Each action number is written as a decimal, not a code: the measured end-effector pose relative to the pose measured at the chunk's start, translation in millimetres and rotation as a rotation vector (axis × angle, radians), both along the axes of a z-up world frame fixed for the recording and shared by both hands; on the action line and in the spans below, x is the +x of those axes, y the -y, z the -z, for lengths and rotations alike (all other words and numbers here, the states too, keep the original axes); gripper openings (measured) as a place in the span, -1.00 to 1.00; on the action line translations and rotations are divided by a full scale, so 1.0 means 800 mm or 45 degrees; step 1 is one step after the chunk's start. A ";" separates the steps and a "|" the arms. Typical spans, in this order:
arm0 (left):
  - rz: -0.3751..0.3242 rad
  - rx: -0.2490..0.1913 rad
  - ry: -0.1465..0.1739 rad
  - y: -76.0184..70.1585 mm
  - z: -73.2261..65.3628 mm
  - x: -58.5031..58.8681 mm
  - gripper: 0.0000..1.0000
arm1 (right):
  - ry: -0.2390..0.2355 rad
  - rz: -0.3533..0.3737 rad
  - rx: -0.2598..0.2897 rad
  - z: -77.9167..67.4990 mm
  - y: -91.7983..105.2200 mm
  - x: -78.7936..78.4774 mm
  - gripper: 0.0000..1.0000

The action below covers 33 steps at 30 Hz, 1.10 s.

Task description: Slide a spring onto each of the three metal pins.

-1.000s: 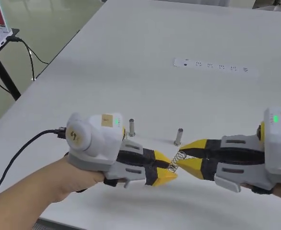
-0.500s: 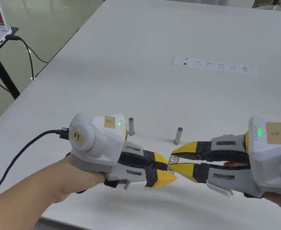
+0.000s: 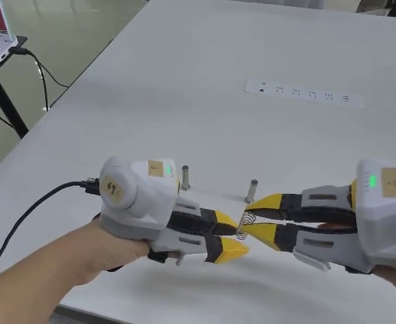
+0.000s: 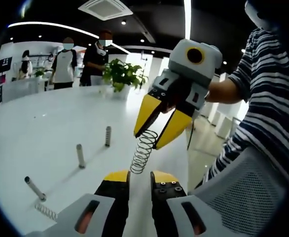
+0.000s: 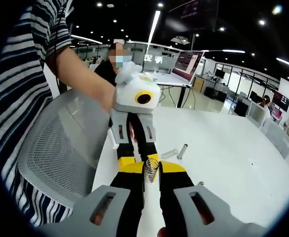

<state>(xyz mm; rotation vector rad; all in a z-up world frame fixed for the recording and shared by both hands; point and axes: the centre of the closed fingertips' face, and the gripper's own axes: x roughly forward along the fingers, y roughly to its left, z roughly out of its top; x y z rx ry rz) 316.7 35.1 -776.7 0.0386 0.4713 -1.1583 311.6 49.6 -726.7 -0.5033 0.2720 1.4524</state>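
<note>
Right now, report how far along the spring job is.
Done: none; all three pins are bare. In hand: one spring, gripped between the left gripper and right gripper above the table. Left: seat it, then fit the other two pins; a second spring lies loose on the table.

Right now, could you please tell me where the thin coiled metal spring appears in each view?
Head view: thin coiled metal spring low centre, between left tool and right tool.
Left gripper view: centre, slanting up to the right tool.
Right gripper view: lower centre, at its own tips.
Shared landmark: upright grey metal pins on the white table.
</note>
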 end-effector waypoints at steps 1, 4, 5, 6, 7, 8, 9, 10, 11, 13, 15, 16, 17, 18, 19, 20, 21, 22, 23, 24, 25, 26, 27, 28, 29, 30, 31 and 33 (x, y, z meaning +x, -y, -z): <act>-0.014 0.002 -0.007 -0.002 0.001 0.001 -0.79 | 0.001 0.004 -0.001 0.000 0.001 0.002 -0.85; -0.034 0.010 -0.008 -0.007 0.002 0.004 -0.74 | 0.003 0.012 -0.001 0.000 0.002 0.004 -0.85; -0.037 0.012 -0.009 -0.008 0.002 0.004 -0.73 | 0.007 0.015 -0.004 0.000 0.003 0.005 -0.85; -0.044 0.015 -0.009 -0.011 0.002 0.005 -0.72 | 0.008 0.015 -0.006 0.000 0.003 0.005 -0.85; -0.050 0.017 -0.009 -0.013 0.002 0.005 -0.71 | 0.010 0.016 -0.007 0.001 0.003 0.006 -0.85; -0.054 0.018 -0.011 -0.015 0.002 0.006 -0.70 | 0.010 0.017 -0.008 0.001 0.003 0.006 -0.85; -0.061 0.018 -0.009 -0.017 0.002 0.007 -0.70 | 0.012 0.018 -0.009 0.001 0.004 0.007 -0.85; -0.065 0.018 -0.008 -0.018 0.002 0.008 -0.69 | 0.012 0.019 -0.010 0.001 0.004 0.007 -0.85; -0.071 0.019 -0.008 -0.019 0.002 0.008 -0.68 | 0.015 0.020 -0.011 0.001 0.004 0.008 -0.85; -0.084 0.017 -0.004 -0.022 0.001 0.010 -0.67 | 0.018 0.022 -0.012 0.001 0.005 0.009 -0.85; -0.093 0.017 -0.004 -0.025 0.001 0.010 -0.65 | 0.023 0.025 -0.015 0.001 0.005 0.010 -0.85; -0.098 0.021 -0.005 -0.027 0.002 0.011 -0.65 | 0.025 0.027 -0.016 0.001 0.006 0.011 -0.85; -0.106 0.024 -0.006 -0.030 0.003 0.011 -0.62 | 0.028 0.028 -0.017 0.001 0.006 0.012 -0.85; -0.110 0.026 -0.006 -0.033 0.003 0.011 -0.60 | 0.031 0.035 -0.019 0.002 0.007 0.014 -0.85; -0.123 0.028 -0.004 -0.037 0.003 0.011 -0.59 | 0.033 0.040 -0.020 0.002 0.007 0.015 -0.85; -0.134 0.027 -0.004 -0.040 0.003 0.012 -0.56 | 0.034 0.042 -0.019 0.002 0.008 0.016 -0.85; -0.150 0.026 -0.005 -0.045 0.003 0.013 -0.54 | 0.035 0.045 -0.020 0.002 0.008 0.017 -0.85; -0.162 0.024 -0.005 -0.048 0.002 0.014 -0.52 | 0.040 0.052 -0.023 0.002 0.009 0.019 -0.85; -0.176 0.028 -0.003 -0.054 0.002 0.015 -0.51 | 0.041 0.054 -0.023 0.002 0.009 0.020 -0.85; -0.184 0.032 0.000 -0.058 0.003 0.015 -0.50 | 0.041 0.056 -0.023 0.002 0.010 0.021 -0.85; -0.194 0.032 0.000 -0.061 0.002 0.016 -0.48 | 0.045 0.062 -0.025 0.002 0.010 0.023 -0.85; -0.209 0.030 -0.002 -0.066 0.002 0.017 -0.45 | 0.048 0.064 -0.027 0.002 0.010 0.023 -0.85; -0.221 0.029 0.000 -0.070 0.002 0.018 -0.41 | 0.055 0.067 -0.030 0.002 0.011 0.025 -0.85; -0.239 0.031 0.003 -0.076 0.001 0.019 -0.38 | 0.058 0.071 -0.030 0.002 0.011 0.026 -0.85; -0.249 0.032 0.002 -0.080 0.001 0.020 -0.34 | 0.060 0.077 -0.029 0.002 0.011 0.027 -0.85; -0.259 0.031 0.000 -0.084 0.002 0.020 -0.32 | 0.063 0.082 -0.027 0.001 0.011 0.029 -0.85; -0.277 0.032 0.002 -0.089 0.002 0.021 -0.31 | 0.069 0.090 -0.027 0.001 0.011 0.031 -0.85; -0.302 0.043 0.001 -0.099 0.004 0.022 -0.27 | 0.069 0.099 -0.027 0.001 0.012 0.033 -0.85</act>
